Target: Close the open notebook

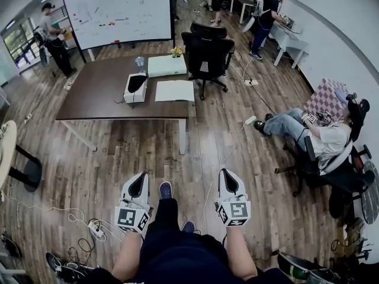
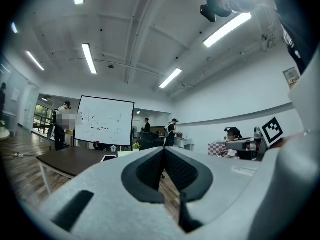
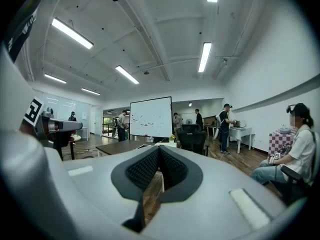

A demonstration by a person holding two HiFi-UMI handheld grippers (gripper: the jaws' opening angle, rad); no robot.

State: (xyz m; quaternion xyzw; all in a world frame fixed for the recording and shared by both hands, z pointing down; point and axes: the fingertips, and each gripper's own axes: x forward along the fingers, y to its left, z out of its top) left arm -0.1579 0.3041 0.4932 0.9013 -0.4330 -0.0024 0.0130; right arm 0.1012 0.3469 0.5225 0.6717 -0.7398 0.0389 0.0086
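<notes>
A dark brown table (image 1: 100, 93) stands well ahead of me across the wooden floor. On its near right part a white notebook (image 1: 174, 90) lies flat, pages up. My left gripper (image 1: 141, 177) and right gripper (image 1: 226, 174) are held low over my legs, far short of the table and pointing towards it. Neither touches anything. In the left gripper view the left gripper (image 2: 163, 149) has its black pads pressed together at the tip. The right gripper (image 3: 159, 148) looks the same in its own view, and nothing is held between its pads.
A white box (image 1: 166, 65) and a white-and-black object (image 1: 135, 89) also sit on the table. A black office chair (image 1: 207, 52) stands at its far right corner, a whiteboard (image 1: 118, 10) behind. A person (image 1: 320, 136) sits at the right. Cables and a power strip (image 1: 95, 229) lie near my left foot.
</notes>
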